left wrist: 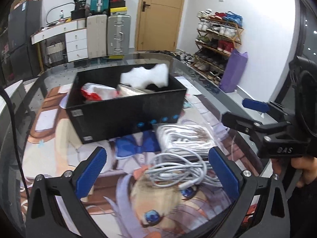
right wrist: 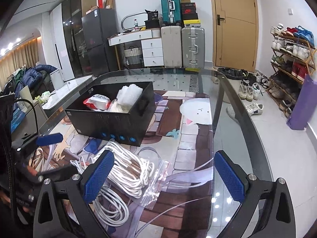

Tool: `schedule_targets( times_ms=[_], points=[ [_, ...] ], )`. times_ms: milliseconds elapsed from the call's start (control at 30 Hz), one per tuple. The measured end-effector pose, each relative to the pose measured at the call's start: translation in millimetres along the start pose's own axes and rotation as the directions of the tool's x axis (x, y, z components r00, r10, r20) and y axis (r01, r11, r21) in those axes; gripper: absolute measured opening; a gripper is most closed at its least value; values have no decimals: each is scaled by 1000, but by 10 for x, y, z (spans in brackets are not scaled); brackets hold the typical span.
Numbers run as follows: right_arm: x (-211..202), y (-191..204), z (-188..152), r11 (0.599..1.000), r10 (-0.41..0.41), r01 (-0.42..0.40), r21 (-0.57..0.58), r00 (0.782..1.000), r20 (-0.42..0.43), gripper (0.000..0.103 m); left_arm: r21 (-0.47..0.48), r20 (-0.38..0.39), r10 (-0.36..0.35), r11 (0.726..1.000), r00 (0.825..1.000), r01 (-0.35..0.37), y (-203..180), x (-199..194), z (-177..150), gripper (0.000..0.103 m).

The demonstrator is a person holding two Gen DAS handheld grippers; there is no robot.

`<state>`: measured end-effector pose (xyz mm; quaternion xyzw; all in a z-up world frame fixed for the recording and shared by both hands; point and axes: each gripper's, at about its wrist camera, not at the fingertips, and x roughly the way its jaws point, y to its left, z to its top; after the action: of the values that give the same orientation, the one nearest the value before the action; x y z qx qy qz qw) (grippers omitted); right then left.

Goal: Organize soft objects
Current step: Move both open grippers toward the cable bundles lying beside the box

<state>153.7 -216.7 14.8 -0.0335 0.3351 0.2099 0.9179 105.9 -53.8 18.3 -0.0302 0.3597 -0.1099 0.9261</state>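
Note:
A black box (left wrist: 126, 109) (right wrist: 111, 119) stands on the printed mat (right wrist: 190, 138). It holds white bubble wrap (right wrist: 128, 95) (left wrist: 145, 76), a red and white packet (right wrist: 97, 101) (left wrist: 93, 94) and a white coil (right wrist: 118, 107). In front of the box lies a bundle of white rope (right wrist: 128, 168) (left wrist: 184, 136) in a clear zip bag. A loose white cable (left wrist: 178, 170) (right wrist: 111, 208) lies beside it. My left gripper (left wrist: 158, 170) is open, low over the cable. My right gripper (right wrist: 164, 176) is open, its left pad (right wrist: 99, 176) over the rope bag.
The mat covers a glass table (right wrist: 247, 138) whose curved edge runs along the right. Beyond that edge are a shoe rack (right wrist: 291, 59), a purple bag (right wrist: 301, 105) and loose shoes on the floor. Suitcases (right wrist: 192, 47) and a door (right wrist: 233, 23) stand behind.

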Motion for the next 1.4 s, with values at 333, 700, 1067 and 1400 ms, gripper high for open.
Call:
schedule_targets(
  times_ms=[333, 700, 1067, 1400],
  points=[
    [25, -63, 0, 1000, -4, 4, 23, 1000, -4, 102, 107, -48, 11, 994, 999, -6, -237, 107, -87, 103],
    [109, -24, -40, 1000, -4, 4, 17, 1000, -24, 102, 50, -94, 41, 998, 995, -36, 66, 187, -151, 103],
    [263, 65, -101, 999, 38, -37, 15, 996, -75, 102, 38, -101, 33, 999, 994, -30, 349, 109, -210, 103],
    [442, 236, -189, 997, 66, -70, -29, 989, -130, 102, 19, -98, 35, 999, 995, -34, 538, 69, -228, 103]
  ],
)
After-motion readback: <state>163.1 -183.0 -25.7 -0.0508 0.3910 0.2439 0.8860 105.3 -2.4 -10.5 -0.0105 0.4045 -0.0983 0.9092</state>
